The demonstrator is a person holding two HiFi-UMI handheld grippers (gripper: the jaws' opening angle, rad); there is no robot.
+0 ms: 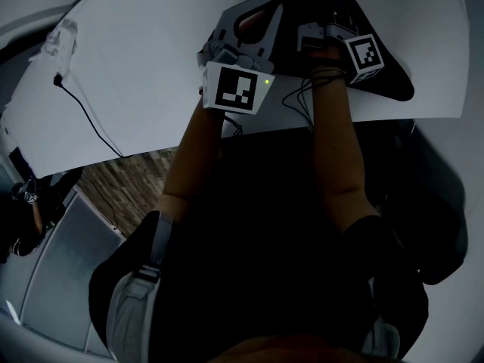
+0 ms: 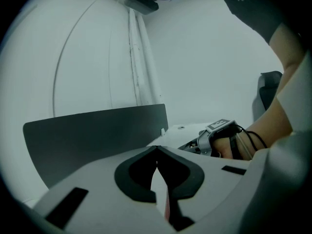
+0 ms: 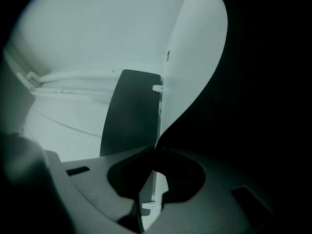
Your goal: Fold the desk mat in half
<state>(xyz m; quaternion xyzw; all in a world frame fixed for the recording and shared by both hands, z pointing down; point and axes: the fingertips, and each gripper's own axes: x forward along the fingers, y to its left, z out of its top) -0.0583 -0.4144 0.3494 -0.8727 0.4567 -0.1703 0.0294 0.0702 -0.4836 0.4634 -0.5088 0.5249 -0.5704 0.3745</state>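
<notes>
right gripper (image 3: 155,151) clamps the desk mat (image 1: 395,80) edge; left gripper (image 2: 157,150) beside it, closed empty; probably limp, grip corners.

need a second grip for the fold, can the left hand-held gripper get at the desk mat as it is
Probably yes: the left hand-held gripper sits right at the desk mat's edge with nothing between, though its jaws are together and must open first.
</notes>
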